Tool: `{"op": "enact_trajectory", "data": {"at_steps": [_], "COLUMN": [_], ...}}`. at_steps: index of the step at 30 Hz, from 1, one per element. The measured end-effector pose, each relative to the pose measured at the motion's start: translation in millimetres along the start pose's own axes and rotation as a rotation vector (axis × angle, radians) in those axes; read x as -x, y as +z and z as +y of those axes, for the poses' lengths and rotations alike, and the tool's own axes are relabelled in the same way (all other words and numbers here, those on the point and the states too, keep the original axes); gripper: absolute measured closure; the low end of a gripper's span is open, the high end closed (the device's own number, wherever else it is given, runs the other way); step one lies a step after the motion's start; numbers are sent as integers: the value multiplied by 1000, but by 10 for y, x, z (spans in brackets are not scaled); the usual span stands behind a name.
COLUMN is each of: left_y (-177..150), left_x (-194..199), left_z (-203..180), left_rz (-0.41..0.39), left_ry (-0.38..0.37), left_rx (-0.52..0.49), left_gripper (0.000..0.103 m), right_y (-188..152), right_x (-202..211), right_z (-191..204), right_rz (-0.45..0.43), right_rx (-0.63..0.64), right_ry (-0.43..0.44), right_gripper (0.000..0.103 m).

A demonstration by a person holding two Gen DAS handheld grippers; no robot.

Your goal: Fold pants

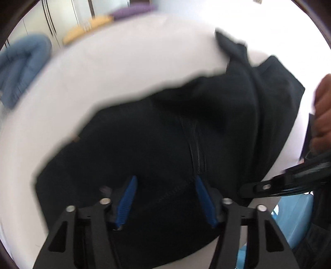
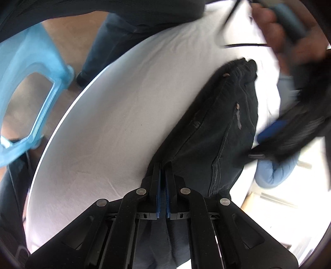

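Observation:
Black pants [image 1: 165, 128] lie across the white round table [image 1: 113, 68], seam and stitching facing up. My left gripper [image 1: 165, 179] hangs over their near part, blue pads [image 1: 128, 198] well apart, open, and nothing is pressed between them. In the right wrist view the pants [image 2: 223, 128] run up and to the right from my right gripper [image 2: 163, 165]. That gripper's jaws are shut on the cloth's near end. The left gripper [image 2: 262, 142] shows there as a blur over the far edge of the pants. A hand [image 1: 324, 115] holds the right gripper [image 1: 250, 189] at the right border.
A folded blue garment [image 1: 22, 66] lies at the table's left; purple [image 1: 132, 10] and yellow [image 1: 89, 29] ones sit at the back. A light-blue plastic stool [image 2: 26, 82] and a person's legs [image 2: 107, 41] stand beyond the table edge [image 2: 68, 111].

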State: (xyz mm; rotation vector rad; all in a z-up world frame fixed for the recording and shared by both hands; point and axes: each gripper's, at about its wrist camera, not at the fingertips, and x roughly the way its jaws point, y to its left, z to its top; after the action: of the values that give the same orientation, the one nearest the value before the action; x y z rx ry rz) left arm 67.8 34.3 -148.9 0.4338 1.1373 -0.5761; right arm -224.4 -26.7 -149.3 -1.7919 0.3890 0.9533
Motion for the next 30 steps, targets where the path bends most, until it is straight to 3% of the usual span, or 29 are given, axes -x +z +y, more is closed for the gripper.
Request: {"op": "enact_trajectory", "data": {"at_steps": [2,4,6,8,10,11,15,18,21,24,26,30], "left_y": [-74,-80,-78,-25,58,102,273,239,194,203,255,257], "left_x": [-62,-32,-35,-25,30,79,244,-91,-125,-149,-168,-219], "left_z": [-101,-71,-118,-157,-175,-203,-356,-396,-317,-356,-396,-389], "left_rz": [-55,-47,-25,0,19,10,-63,42,3,16,23,16], "left_ry": [53,39,53,64,69,75,50,37,-24,-21,-13,-28], "left_rx": [-19,32,15,2,24,34,85,102,199,199,199,223], "left_gripper": [43,43,43,44,44,44,44,43,43,42,42,42], "right_y": [-14,-62,-141,-334,-688,-883,-2147,-3297,-4315,-4953,-5231,-5428], "right_x": [9,74,183,305,433,512,660,588,460,116,-168,-643], "right_z": [27,39,4,-113,-299,-367,-601,-564,-366,-146,-46,83], "right_rz": [14,22,21,21,19,5,-86,-165,-327,-323,-353,-255], "right_rx": [-63,-157,-289,-517,-826,-955,-1601,-2076,-2467,-2758,-2876,-3024], "right_ry": [-42,-68,-69,20,84,72,150,163,114,128,158,243], "right_gripper": [99,99,96,81,27,20,19,19,20,21,27,28]}}
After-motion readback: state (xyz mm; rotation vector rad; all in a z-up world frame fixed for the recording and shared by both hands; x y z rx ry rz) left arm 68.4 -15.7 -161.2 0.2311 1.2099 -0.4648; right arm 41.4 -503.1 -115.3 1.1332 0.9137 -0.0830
